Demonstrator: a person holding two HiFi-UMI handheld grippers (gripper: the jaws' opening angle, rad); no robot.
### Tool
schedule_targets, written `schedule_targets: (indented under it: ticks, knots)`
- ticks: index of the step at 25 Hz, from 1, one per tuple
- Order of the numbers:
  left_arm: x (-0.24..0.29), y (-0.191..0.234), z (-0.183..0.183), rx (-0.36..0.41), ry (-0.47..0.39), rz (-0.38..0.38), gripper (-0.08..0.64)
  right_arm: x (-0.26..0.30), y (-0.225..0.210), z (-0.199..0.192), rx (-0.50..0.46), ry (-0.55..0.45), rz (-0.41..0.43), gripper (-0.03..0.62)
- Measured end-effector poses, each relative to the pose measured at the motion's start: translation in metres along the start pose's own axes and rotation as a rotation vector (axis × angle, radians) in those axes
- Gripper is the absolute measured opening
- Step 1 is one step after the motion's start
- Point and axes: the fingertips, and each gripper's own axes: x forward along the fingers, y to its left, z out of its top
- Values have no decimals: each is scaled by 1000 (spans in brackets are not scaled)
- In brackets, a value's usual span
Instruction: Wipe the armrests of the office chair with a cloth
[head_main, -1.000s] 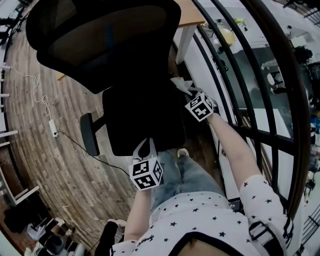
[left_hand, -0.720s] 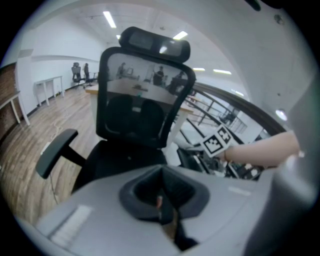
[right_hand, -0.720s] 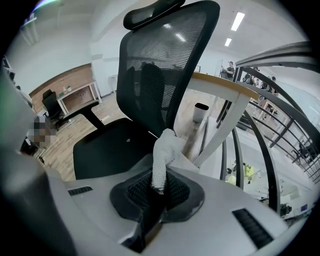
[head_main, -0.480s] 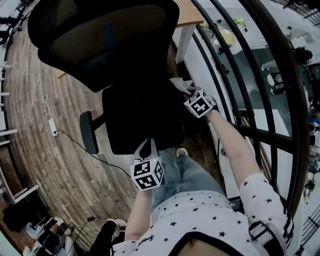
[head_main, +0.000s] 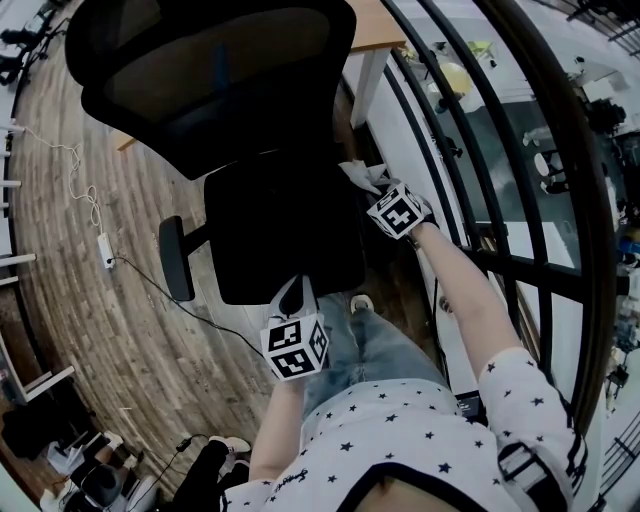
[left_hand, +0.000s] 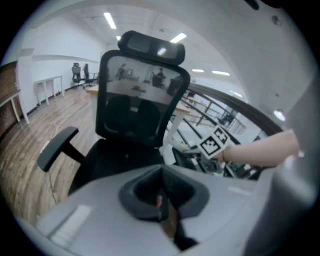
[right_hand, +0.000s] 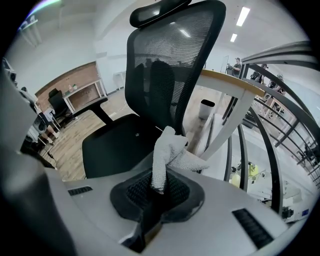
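You're pinching the cloth (right_hand: 170, 152) in the right gripper (right_hand: 157, 187) at the chair's (head_main: 285, 230) right side. The left gripper (left_hand: 162, 197) is hanging near, jaws together, holding nothing. Try dragging the cloth flat along the whole armrest, which is hidden here.

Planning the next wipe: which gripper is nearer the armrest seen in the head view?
Left. The left gripper is at the front edge of the seat, apart from the armrest; the right gripper, holding the cloth, is across the seat.
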Motion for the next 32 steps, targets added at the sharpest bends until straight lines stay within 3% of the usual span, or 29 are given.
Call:
schedule_targets:
  ticks: [32]
  knots:
    - [-44,-26,-26,-13,-60,11,6,-33,60,-51,-59,23,37,31]
